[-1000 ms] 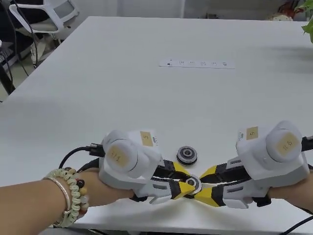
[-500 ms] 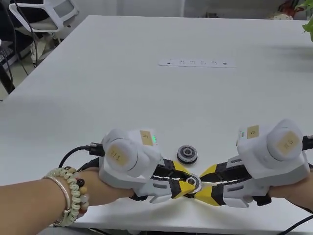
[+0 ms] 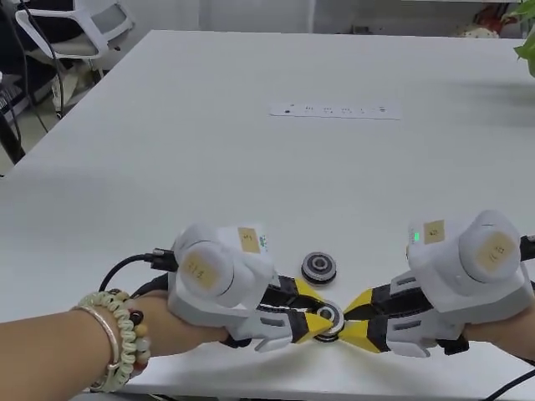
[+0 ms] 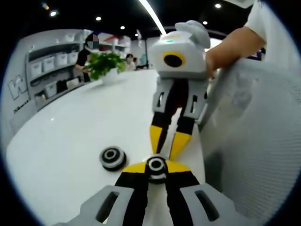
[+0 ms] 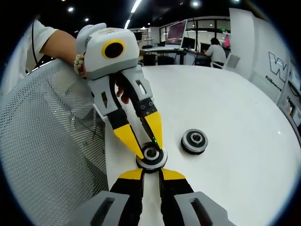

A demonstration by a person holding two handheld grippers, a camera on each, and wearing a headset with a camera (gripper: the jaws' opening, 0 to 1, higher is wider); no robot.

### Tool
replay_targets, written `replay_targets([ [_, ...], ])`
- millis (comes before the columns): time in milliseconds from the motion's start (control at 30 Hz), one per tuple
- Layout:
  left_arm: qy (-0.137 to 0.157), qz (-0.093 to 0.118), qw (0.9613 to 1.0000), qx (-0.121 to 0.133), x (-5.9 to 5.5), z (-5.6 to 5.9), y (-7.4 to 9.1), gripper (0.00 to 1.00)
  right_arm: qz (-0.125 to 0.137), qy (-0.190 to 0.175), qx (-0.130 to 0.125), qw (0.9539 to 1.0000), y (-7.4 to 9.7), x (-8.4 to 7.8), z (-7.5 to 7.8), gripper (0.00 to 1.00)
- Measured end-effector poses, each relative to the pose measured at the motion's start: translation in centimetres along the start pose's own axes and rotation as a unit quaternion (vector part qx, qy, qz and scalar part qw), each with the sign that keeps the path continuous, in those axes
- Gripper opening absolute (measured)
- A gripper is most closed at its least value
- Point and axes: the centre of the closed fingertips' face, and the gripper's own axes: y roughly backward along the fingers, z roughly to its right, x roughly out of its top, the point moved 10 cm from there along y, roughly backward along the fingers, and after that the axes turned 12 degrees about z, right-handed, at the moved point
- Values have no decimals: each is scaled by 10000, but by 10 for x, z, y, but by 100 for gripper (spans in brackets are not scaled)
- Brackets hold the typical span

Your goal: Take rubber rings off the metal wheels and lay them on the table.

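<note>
A small metal wheel with a black rubber ring (image 3: 328, 315) is held just above the near edge of the white table (image 3: 251, 167). My left gripper (image 3: 322, 319) is shut on this wheel (image 4: 156, 165) across its sides. My right gripper (image 3: 344, 327) faces it, its jaws nearly together and pinching the ring at the wheel's rim (image 5: 151, 157). A second ringed wheel (image 3: 318, 266) lies flat on the table just beyond them, also seen in the left gripper view (image 4: 113, 158) and the right gripper view (image 5: 194, 141).
A white power strip (image 3: 333, 109) lies mid-table, far from the grippers. An office chair (image 3: 75, 25) stands past the far left corner and a plant (image 3: 527, 46) at the far right. The near table edge runs right under the grippers.
My right gripper has drawn slightly to the right, so its tips now sit at the wheel's edge instead of over it. The left gripper and the second wheel have stayed put.
</note>
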Motion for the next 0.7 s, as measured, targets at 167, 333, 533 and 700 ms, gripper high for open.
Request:
replay_targets([
  [167, 2, -1, 10000, 3, 0, 0, 0, 14, -12, 5, -13, 10000, 0, 0, 0, 9],
  [333, 4, -1, 10000, 4, 0, 0, 0, 14, -22, -3, -13, 10000, 0, 1, 0, 9],
  [533, 8, 5, 10000, 5, 0, 0, 0, 14, -19, -25, -17, 10000, 0, 0, 1, 7],
  [700, 15, 11, 10000, 7, -1, 0, 0, 14, -32, -10, -21, 10000, 0, 0, 1, 5],
])
